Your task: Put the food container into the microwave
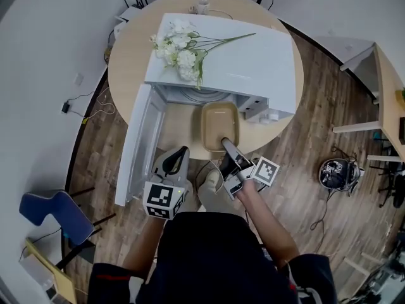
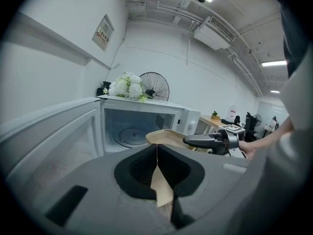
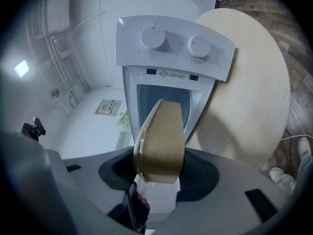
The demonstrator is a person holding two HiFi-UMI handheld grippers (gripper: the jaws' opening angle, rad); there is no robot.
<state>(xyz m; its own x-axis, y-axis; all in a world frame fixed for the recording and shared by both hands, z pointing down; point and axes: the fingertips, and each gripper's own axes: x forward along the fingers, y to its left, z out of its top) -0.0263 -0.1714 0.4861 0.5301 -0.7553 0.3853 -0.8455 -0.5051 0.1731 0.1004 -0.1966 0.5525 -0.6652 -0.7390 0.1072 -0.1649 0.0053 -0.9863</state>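
Observation:
A white microwave (image 1: 247,62) stands on the round table (image 1: 126,62) with its door (image 1: 136,141) swung open to the left. The cavity and glass turntable (image 2: 131,135) show in the left gripper view. The brown food container (image 1: 219,124) hovers level just in front of the opening, and my right gripper (image 1: 226,146) is shut on its near rim. In the right gripper view the container (image 3: 162,141) fills the space between the jaws, with the control panel (image 3: 176,45) behind it. My left gripper (image 1: 180,156) is shut and holds nothing, left of the container (image 2: 168,136).
White flowers (image 1: 179,48) lie on top of the microwave. A bottle (image 1: 203,2) stands at the table's far edge. A blue chair (image 1: 54,213) is at the lower left, a wooden desk (image 1: 387,100) at the right, and cables (image 1: 95,109) lie on the floor.

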